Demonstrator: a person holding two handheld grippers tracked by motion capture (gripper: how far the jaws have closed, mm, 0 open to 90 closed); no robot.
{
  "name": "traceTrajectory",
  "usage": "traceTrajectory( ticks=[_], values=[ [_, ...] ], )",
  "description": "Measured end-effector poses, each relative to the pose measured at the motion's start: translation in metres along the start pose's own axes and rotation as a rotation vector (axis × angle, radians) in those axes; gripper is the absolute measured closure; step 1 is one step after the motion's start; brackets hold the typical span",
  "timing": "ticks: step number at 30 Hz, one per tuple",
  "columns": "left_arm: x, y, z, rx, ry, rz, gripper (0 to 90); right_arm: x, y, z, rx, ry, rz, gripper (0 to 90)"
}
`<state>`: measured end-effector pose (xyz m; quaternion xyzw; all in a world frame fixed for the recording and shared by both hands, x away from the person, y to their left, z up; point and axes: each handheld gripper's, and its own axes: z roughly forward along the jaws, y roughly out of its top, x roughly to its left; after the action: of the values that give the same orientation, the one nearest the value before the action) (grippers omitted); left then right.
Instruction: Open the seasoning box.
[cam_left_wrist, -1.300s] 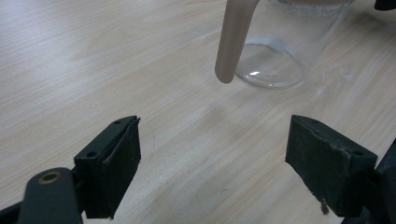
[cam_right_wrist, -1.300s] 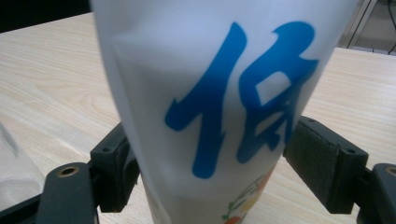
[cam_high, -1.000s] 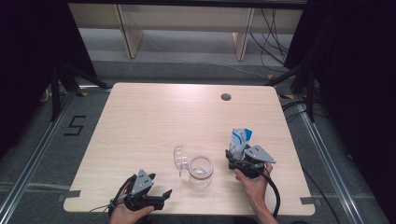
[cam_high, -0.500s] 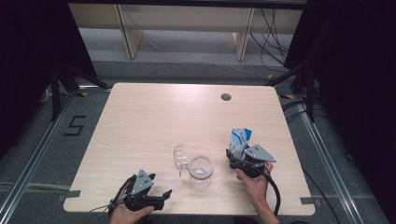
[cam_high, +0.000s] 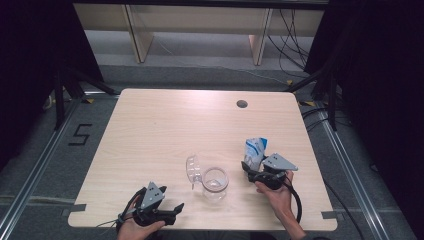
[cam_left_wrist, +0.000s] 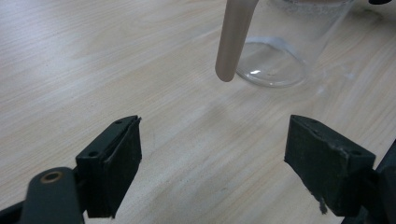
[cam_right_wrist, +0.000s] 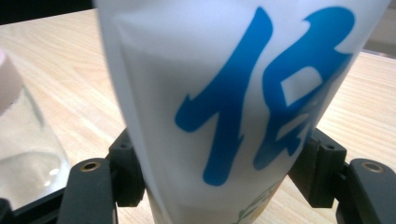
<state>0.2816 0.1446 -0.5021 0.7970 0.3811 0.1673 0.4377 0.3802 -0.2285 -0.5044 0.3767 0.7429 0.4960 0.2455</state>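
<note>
A: What do we have in front of us, starting with the biggest thing?

B: A pale wooden tabletop (cam_high: 165, 130). Toward its near edge stands a clear glass jar (cam_high: 215, 182), upright and open, with its lid (cam_high: 192, 170) swung back to the left. We can make out nothing inside it.

A: And the pouch?

B: A white pouch (cam_high: 255, 151) printed with blue characters stands upright just right of the jar, near it but apart. Our right gripper (cam_high: 250, 167) has it between the jaws. These have just been closing on it, and in the right gripper view the pouch fills the gap with both black pads at its sides, so we judge it gripped.

A: The other hand?

B: Our left gripper (cam_high: 175, 209) sits near the front edge, well left of the jar, its jaws wide and holding nothing. Its own view looks along the bare wood toward the jar's base.

A: So how far along are we?

B: Early, we'd say. The jar is open and the pouch is taken. Still left, as we read it: lifting the pouch, tipping its contents into the jar, then shutting the lid.
</note>
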Motion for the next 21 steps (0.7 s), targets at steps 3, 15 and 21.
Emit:
traceTrajectory(
  ticks=[3, 15, 21],
  values=[
    [0.003, 0.000, -0.002, 0.025, 0.003, 0.038, 18.2, -0.002, 0.000, -0.001, 0.012, 0.022, -0.005, 33.2],
    [0.002, -0.001, 0.001, 0.003, 0.006, 0.010, 18.4, -0.018, 0.000, 0.005, -0.028, 0.165, -0.097, 33.6],
    [0.002, -0.001, 0.001, 0.010, 0.005, 0.005, 18.4, -0.023, 0.000, 0.005, -0.034, 0.208, -0.115, 34.0]
  ],
)
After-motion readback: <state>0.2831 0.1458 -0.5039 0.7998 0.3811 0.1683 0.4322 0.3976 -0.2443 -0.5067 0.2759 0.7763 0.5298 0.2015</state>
